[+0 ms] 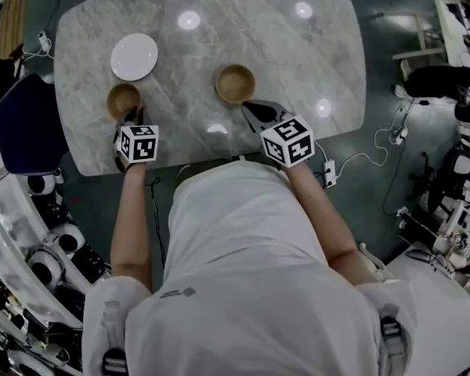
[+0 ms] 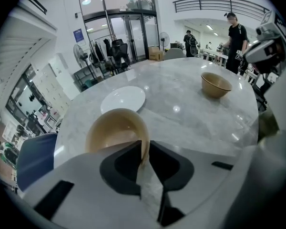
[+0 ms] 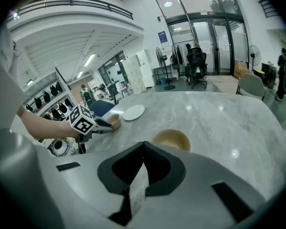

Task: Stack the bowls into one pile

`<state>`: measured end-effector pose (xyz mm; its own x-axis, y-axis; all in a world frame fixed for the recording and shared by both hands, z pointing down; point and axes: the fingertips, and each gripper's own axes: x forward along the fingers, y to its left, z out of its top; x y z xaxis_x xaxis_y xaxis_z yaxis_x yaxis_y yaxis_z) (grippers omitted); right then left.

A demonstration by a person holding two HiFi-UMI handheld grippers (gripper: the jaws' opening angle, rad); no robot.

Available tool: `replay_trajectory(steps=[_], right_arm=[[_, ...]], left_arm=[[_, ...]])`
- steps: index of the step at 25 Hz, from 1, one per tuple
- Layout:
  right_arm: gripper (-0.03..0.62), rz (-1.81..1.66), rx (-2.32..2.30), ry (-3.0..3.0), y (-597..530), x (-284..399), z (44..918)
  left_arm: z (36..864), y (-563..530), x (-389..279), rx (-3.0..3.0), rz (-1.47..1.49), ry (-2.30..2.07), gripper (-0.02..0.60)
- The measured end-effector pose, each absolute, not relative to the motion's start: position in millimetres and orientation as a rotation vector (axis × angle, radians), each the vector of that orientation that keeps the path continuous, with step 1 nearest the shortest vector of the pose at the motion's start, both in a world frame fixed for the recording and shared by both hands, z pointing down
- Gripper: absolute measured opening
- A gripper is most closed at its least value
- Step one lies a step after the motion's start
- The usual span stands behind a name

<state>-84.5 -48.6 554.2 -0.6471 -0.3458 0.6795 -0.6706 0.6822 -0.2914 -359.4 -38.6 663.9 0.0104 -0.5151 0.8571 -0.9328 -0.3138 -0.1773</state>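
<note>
Open lab hall — glass doors (image 2: pixel 133 35), mezzanine (image 3: pixel 71 5)

**Your clothing and the two hand-held tools, from above and along each tool.**
You wear a white short-sleeved top (image 1: pixel 243 272) that bears a small grey emblem (image 1: pixel 178 292); its sleeves end above your elbows. A pale shoulder strap with a dark buckle (image 1: pixel 114 359) lies over each shoulder. The left gripper (image 1: pixel 131 117) and the right gripper (image 1: pixel 249 107) are built alike. Each has a smooth light-grey shell with narrow black rectangular slots (image 3: pixel 229 194) and angular matt-black pads (image 2: pixel 121 168) at its tip. Each also carries a white cube printed with black square markers (image 1: pixel 287 140) at the wrist end.
</note>
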Motion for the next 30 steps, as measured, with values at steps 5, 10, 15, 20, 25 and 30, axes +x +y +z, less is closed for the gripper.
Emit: replay_trajectory(steps=[5, 10, 15, 20, 25, 30], right_arm=[[0.011, 0.715, 0.789, -2.301, -44.9, -79.6, 552.2], [0.011, 0.714, 0.795, -2.312, -45.1, -72.9, 548.8], [0.011, 0.714, 0.800, -2.321, -44.6, -62.4, 546.7], [0.011, 0.711, 0.803, -2.336, -45.4, -49.3, 542.8], [0.011, 0.711, 0.809, -2.345, -45.5, -33.5, 540.5], [0.011, 0.716, 0.816, -2.356, -48.3, -14.4, 537.8]], left_arm=[[658.3, -39.4, -357.4, 1.859, 1.251, -1.493, 0.028], [650.5, -40.9, -355.0, 1.861, 1.265, -1.513, 0.020], [644.1, -40.7, -346.3, 1.862, 1.265, -1.519, 0.018], [636.6, -41.5, -329.2, 1.872, 1.261, -1.522, 0.018], [630.3, -44.4, -309.9, 1.889, 1.266, -1.521, 0.018], [622.1, -50.5, -287.0, 1.904, 1.273, -1.518, 0.018]])
